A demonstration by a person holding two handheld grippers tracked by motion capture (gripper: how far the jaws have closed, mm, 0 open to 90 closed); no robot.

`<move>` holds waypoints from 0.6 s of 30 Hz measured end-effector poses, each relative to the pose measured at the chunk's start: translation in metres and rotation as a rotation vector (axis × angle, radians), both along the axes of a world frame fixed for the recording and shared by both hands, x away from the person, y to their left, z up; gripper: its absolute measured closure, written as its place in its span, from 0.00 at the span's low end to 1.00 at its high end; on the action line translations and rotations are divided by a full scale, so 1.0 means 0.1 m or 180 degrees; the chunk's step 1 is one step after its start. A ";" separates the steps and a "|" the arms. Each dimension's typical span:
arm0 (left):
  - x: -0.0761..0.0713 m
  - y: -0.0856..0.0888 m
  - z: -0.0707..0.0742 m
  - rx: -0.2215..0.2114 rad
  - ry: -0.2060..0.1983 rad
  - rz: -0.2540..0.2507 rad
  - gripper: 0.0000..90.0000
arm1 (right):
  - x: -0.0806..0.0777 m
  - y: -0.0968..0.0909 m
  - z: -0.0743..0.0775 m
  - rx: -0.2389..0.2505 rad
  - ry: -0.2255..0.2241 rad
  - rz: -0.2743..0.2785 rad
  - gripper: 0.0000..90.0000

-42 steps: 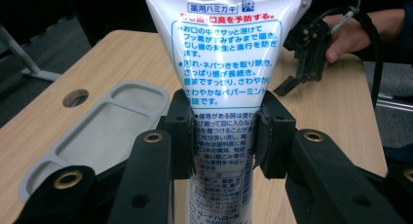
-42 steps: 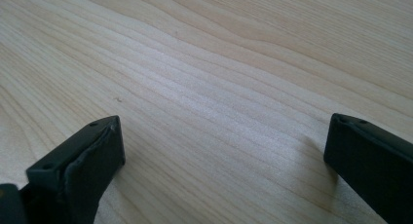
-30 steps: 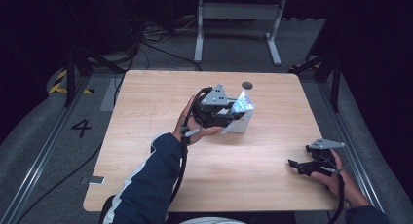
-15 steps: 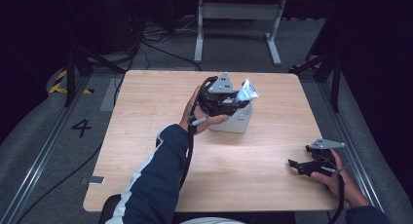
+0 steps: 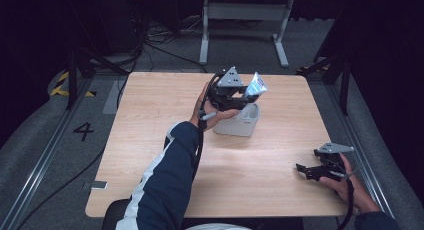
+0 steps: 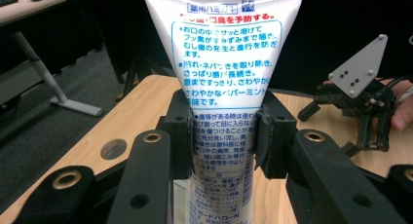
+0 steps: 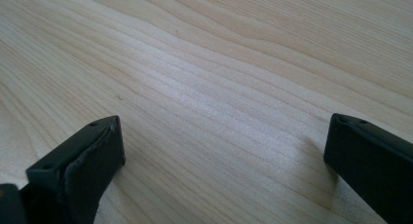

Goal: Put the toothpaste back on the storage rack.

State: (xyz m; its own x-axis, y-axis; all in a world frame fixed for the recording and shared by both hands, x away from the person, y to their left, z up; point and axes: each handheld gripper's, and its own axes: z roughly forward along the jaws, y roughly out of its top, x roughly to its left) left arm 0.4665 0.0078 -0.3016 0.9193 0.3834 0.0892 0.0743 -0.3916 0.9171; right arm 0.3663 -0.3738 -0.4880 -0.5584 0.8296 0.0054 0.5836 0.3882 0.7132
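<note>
My left gripper (image 5: 244, 97) is shut on a white toothpaste tube (image 5: 256, 84) with blue and red print, held in the air over a white cup-like container (image 5: 241, 125) on the wooden table (image 5: 150, 140). In the left gripper view the pads (image 6: 266, 141) press on both sides of the tube (image 6: 224, 48), whose flat end rises upward. My right gripper (image 5: 303, 171) rests low at the table's right front edge. Its jaws stand wide apart in the right gripper view (image 7: 221, 146), with bare wood between them. The left gripper view also catches the right gripper (image 6: 360, 102) farther off.
A round hole (image 6: 113, 148) is cut in the tabletop near the far edge. Behind the table stand a metal frame (image 5: 240, 12) and floor cables (image 5: 150, 45). Black stands flank the table; a floor mark "4" (image 5: 83, 131) lies to the left.
The left hand has carried the tube to the right and farther back, from beside the white container to above it. The right gripper has stayed in place.
</note>
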 end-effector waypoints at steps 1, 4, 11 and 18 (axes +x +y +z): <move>0.00 0.00 0.00 0.0000 0.0000 0.0000 0.72 | 0.00 0.00 0.00 0.0000 0.0000 0.0000 0.02; 0.04 -0.01 -0.01 0.0010 -0.0047 0.0040 0.72 | 0.00 0.00 0.00 -0.0002 0.0001 0.0001 0.02; 0.18 0.00 -0.14 -0.0019 -0.0076 0.0081 0.72 | -0.01 0.00 0.00 0.0001 0.0001 -0.0008 0.02; 0.28 0.02 -0.32 -0.0041 0.0005 0.0154 0.72 | -0.01 -0.01 0.00 0.0009 0.0007 -0.0013 0.02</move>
